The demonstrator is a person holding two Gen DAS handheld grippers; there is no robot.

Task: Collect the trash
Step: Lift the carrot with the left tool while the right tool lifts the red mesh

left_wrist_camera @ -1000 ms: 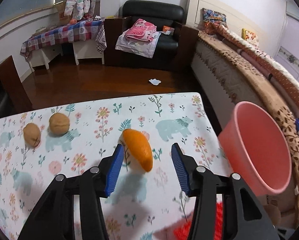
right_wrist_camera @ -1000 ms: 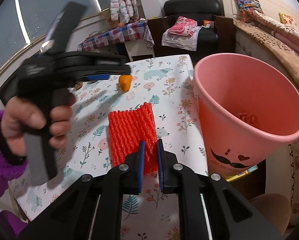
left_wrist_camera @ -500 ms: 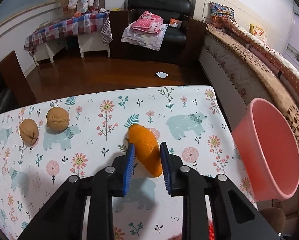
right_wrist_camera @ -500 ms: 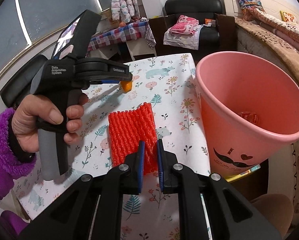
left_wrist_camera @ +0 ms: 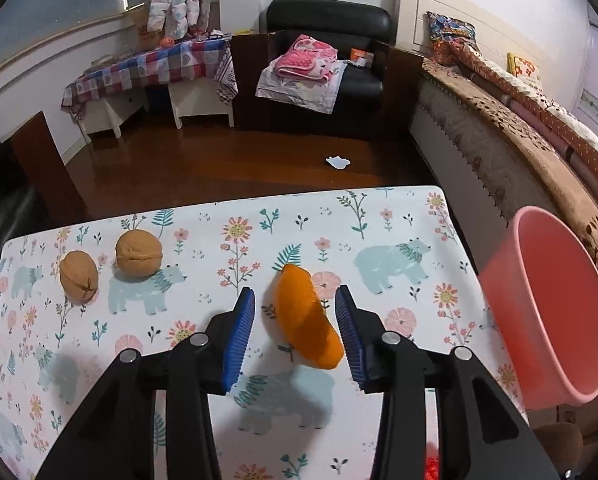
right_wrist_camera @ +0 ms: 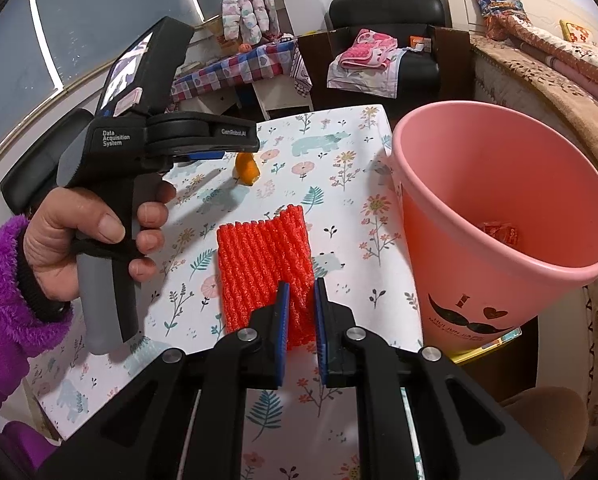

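Dark wood floor (left_wrist_camera: pixel 203 168), black armchair (left_wrist_camera: pixel 327 36), bed (left_wrist_camera: pixel 511 120), perhaps a night window (right_wrist_camera: pixel 39 40).

Two walnuts (left_wrist_camera: pixel 139 253), one peel (left_wrist_camera: pixel 307 316).

I see a curved orange peel piece (left_wrist_camera: pixel 307 322) and two round tan walnuts (left_wrist_camera: pixel 139 253) on a white tablecloth printed with flowers and pale-blue bears (left_wrist_camera: pixel 395 240), a ribbed red foam fruit net (right_wrist_camera: pixel 265 268), and a pink plastic bin with a black moustache print (right_wrist_camera: pixel 499 216).

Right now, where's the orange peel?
In the left wrist view the orange peel lies on the table between the left gripper pads, walnuts far left, pink bin right.
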